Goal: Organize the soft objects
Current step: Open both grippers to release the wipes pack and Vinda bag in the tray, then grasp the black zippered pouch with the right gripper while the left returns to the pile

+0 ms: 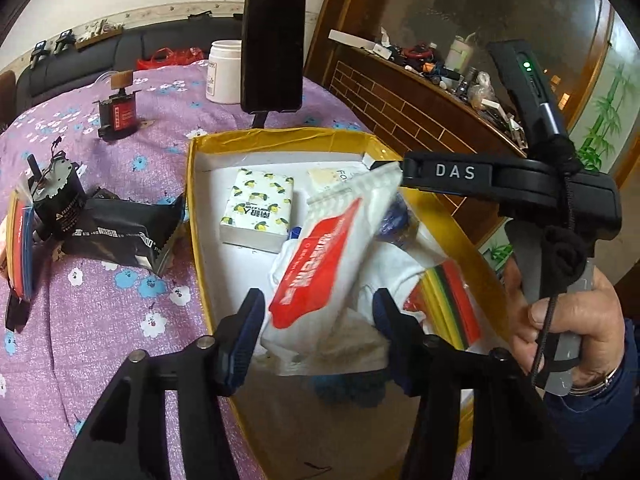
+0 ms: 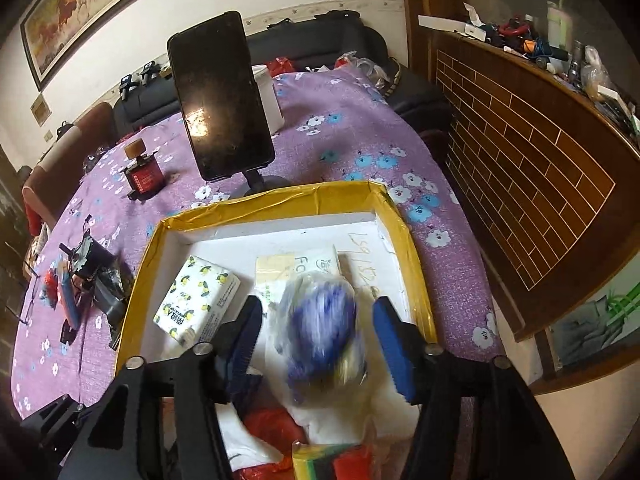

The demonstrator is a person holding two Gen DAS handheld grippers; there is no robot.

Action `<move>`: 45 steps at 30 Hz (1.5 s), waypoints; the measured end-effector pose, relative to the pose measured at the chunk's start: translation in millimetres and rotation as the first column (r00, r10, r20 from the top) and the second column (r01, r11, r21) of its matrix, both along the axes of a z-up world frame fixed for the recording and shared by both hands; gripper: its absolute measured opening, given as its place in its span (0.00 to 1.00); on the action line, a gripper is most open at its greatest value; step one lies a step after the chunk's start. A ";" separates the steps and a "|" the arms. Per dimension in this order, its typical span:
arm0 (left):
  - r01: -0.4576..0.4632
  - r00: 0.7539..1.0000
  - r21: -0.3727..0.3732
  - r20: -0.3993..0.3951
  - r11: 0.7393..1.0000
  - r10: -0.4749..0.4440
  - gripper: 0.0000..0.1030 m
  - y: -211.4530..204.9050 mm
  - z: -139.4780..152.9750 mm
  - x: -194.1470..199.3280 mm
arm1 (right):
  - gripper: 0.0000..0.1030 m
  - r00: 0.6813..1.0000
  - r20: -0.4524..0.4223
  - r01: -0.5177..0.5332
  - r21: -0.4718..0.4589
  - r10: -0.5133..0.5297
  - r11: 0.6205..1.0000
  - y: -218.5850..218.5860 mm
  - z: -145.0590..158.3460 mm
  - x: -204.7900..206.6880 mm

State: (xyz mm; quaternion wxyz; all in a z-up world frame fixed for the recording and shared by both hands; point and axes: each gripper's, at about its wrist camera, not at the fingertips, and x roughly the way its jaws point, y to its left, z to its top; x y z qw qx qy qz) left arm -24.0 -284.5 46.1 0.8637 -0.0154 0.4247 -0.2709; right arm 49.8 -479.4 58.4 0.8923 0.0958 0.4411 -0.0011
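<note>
— Soft things: where, against the box (image 1: 280, 136)?

— Red-and-white packet (image 1: 316, 264) tilted over the box's middle, blurred, between the fingers of the left gripper (image 1: 320, 326). Fingers set wider than the packet, a slim gap on either side, no pinch.

— And the right gripper (image 2: 316, 320)?

— Over the box's right half, fingers spread. Bagged blue ball (image 2: 320, 328) between them, blurred too, clear of both pads.

— Already inside?

— Lemon-print tissue pack (image 1: 258, 208) flat on the box floor, toward the left wall. Pale pack (image 2: 280, 272) beside it, nearer the far wall. Striped sponge stack (image 2: 332, 460) at the near right corner. White wrapping underneath, too crumpled to tell what.

— Anything crowding the box?

— Phone (image 1: 274, 48) on a stand just behind the far wall, white jar (image 1: 224, 72) beyond that. Left of the box, on the purple-clothed tabletop (image 1: 120, 300): black pouch (image 1: 120, 232) just beside the wall, motor (image 1: 56, 192) next to it, red-and-black part (image 1: 118, 114) farther back. Hand (image 1: 568, 332) on the right gripper's handle past the box's right rim. Cluttered wooden counter (image 1: 420, 116) to the right of the box.
</note>
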 end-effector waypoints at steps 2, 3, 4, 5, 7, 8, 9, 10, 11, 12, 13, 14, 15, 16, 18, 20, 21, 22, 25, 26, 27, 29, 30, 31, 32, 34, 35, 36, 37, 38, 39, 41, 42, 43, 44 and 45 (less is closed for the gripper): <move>0.000 1.000 -0.007 0.007 1.000 0.000 0.58 1.5 2.8 -2.5 | 0.62 1.000 0.009 0.006 -0.004 -0.006 1.000 1.0 3.4 -2.3; 0.001 1.000 -0.015 0.008 1.000 -0.001 0.58 3.3 5.0 -4.8 | 0.62 1.000 0.014 0.008 -0.002 -0.008 1.000 1.4 5.3 -4.0; 0.003 1.000 -0.018 0.007 1.000 -0.003 0.58 4.4 5.9 -5.2 | 0.62 1.000 0.022 0.012 0.002 -0.012 1.000 1.8 7.8 -6.1; 0.005 1.000 -0.024 0.006 1.000 -0.005 0.58 6.2 7.7 -6.2 | 0.62 0.999 0.031 0.013 0.006 -0.013 1.000 3.0 11.2 -9.1; 0.006 1.000 -0.036 0.013 0.999 -0.005 0.58 11.2 12.6 -10.0 | 0.62 0.999 0.049 0.008 0.013 -0.009 1.000 8.2 18.2 -14.7; 0.004 1.000 -0.044 0.022 0.999 -0.003 0.58 15.0 16.3 -13.0 | 0.62 0.998 0.057 0.006 0.014 -0.006 1.000 11.1 21.0 -17.1; 0.002 1.000 -0.047 0.027 0.999 -0.001 0.58 17.5 18.5 -14.5 | 0.63 0.998 0.064 0.001 0.015 -0.002 1.000 14.5 23.9 -19.4; 0.001 0.999 -0.052 0.032 0.999 0.001 0.60 20.0 20.8 -16.2 | 0.63 0.997 0.073 -0.006 0.018 0.005 1.000 18.8 27.1 -22.0; -0.001 0.999 -0.059 0.037 0.998 0.003 0.60 24.4 23.8 -19.1 | 0.63 0.997 0.082 -0.015 0.021 0.013 1.000 24.4 30.7 -24.9; -0.003 0.999 -0.063 0.043 0.998 0.005 0.62 28.1 25.7 -21.6 | 0.63 0.996 0.089 -0.022 0.022 0.020 0.999 29.0 33.4 -26.9; -0.005 0.999 -0.066 0.046 0.998 0.008 0.63 30.8 27.0 -22.6 | 0.63 0.994 0.100 -0.034 0.028 0.031 0.999 35.8 36.9 -29.8; -0.009 0.999 -0.069 0.051 0.998 0.012 0.63 35.1 28.7 -24.6 | 0.64 0.993 0.108 -0.043 0.032 0.039 0.999 40.4 39.5 -31.7; -0.012 0.998 -0.072 0.054 0.997 0.016 0.63 40.1 30.1 -26.7 | 0.64 0.992 0.116 -0.051 0.035 0.047 0.998 45.6 42.3 -33.8; -0.015 0.998 -0.074 0.056 0.997 0.019 0.63 44.4 31.2 -27.8 | 0.64 0.990 0.126 -0.062 0.038 0.057 0.997 53.3 45.7 -36.2; -0.026 0.998 -0.078 0.063 0.997 0.031 0.64 56.5 33.2 -32.3 | 0.65 0.987 0.140 -0.083 0.041 0.076 0.996 66.6 50.8 -39.2; -0.039 0.997 -0.081 0.069 0.996 0.045 0.64 71.8 34.7 -37.8 | 0.65 0.984 0.150 -0.104 0.047 0.096 0.993 79.7 54.7 -41.8; -0.045 0.996 -0.085 0.074 0.995 0.051 0.64 79.2 34.8 -40.0 | 0.65 0.982 0.156 -0.120 0.055 0.110 0.991 88.4 57.0 -43.7; -0.055 0.995 -0.087 0.079 0.995 0.062 0.64 87.6 34.8 -42.1 | 0.66 0.980 0.160 -0.129 0.059 0.119 0.990 94.1 57.8 -44.4; -0.094 0.992 -0.104 0.078 0.990 0.102 0.64 117.5 33.0 -49.4 | 0.68 0.970 0.174 -0.184 0.080 0.168 0.980 122.2 59.4 -48.0; -0.106 0.990 -0.103 0.078 0.989 0.114 0.65 126.9 31.4 -51.8 | 0.68 0.967 0.177 -0.204 0.089 0.186 0.975 130.7 59.2 -48.7; -0.124 0.988 -0.096 0.081 0.988 0.132 0.65 137.9 29.1 -54.9 | 0.68 0.960 0.179 -0.232 0.097 0.213 0.968 143.8 58.8 -49.3; -0.157 0.982 -0.081 0.096 0.984 0.164 0.65 155.3 24.3 -61.6 | 0.68 0.951 0.183 -0.268 0.098 0.247 0.958 164.5 56.8 -50.6; -0.182 0.977 -0.070 0.101 0.981 0.188 0.65 166.0 20.7 -64.8 | 0.68 0.945 0.185 -0.291 0.099 0.270 0.952 178.8 54.4 -51.1; -0.201 0.973 -0.067 0.101 0.977 0.207 0.65 175.2 17.6 -67.2 | 0.68 0.941 0.183 -0.305 0.098 0.284 0.947 187.2 52.3 -51.5; -0.219 0.969 -0.066 0.098 0.973 0.225 0.65 185.7 13.7 -68.7 | 0.68 0.936 0.174 -0.326 0.100 0.306 0.940 200.8 48.0 -51.2; -0.267 0.959 -0.058 0.087 0.962 0.271 0.65 208.2 4.6 -70.7 | 0.68 0.928 0.153 -0.358 0.110 0.340 0.927 221.6 38.6 -50.9; -0.286 0.953 -0.053 0.087 0.957 0.290 0.65 216.5 2.0 -72.3 | 0.68 0.923 0.142 -0.374 0.110 0.358 0.921 232.5 33.1 -50.6; -0.325 0.941 -0.039 0.090 0.945 0.327 0.65 230.4 -3.2 -72.9 | 0.68 0.919 0.131 -0.386 0.105 0.372 0.917 240.4 28.4 -49.8; -0.347 0.933 -0.031 0.091 0.937 0.349 0.65 237.7 -5.7 -73.2 | 0.68 0.915 0.117 -0.397 0.100 0.386 0.912 248.6 23.3 -49.0; -0.378 0.921 -0.022 0.093 0.926 0.378 0.65 247.6 -8.3 -72.8 | 0.68 0.912 0.104 -0.407 0.100 0.398 0.908 253.9 19.2 -46.9; -0.410 0.907 -0.011 0.099 0.912 0.409 0.65 258.3 -11.8 -71.8 | 0.68 0.909 0.096 -0.415 0.103 0.406 0.904 257.6 17.0 -43.2; -0.463 0.883 -0.008 0.083 0.886 0.462 0.65 277.9 -20.3 -66.7 | 0.68 0.913 0.088 -0.405 0.089 0.398 0.910 257.2 16.3 -33.4; -0.481 0.874 -0.012 0.063 0.876 0.481 0.65 286.5 -24.8 -64.2 | 0.68 0.920 0.083 -0.390 0.078 0.384 0.918 254.7 16.6 -26.8; -0.492 0.869 -0.014 0.048 0.870 0.493 0.65 291.6 -29.0 -62.6 | 0.68 0.923 0.078 -0.382 0.070 0.376 0.922 250.5 17.6 -17.8; -0.506 0.862 -0.017 0.024 0.862 0.507 0.65 298.2 -35.2 -58.9 | 0.68 0.921 0.069 -0.388 0.063 0.384 0.919 247.2 17.6 -6.0; -0.509 0.860 -0.021 0.008 0.860 0.510 0.65 300.9 -38.3 -58.2 | 0.68 0.923 0.059 -0.384 0.054 0.381 0.922 242.9 17.4 3.2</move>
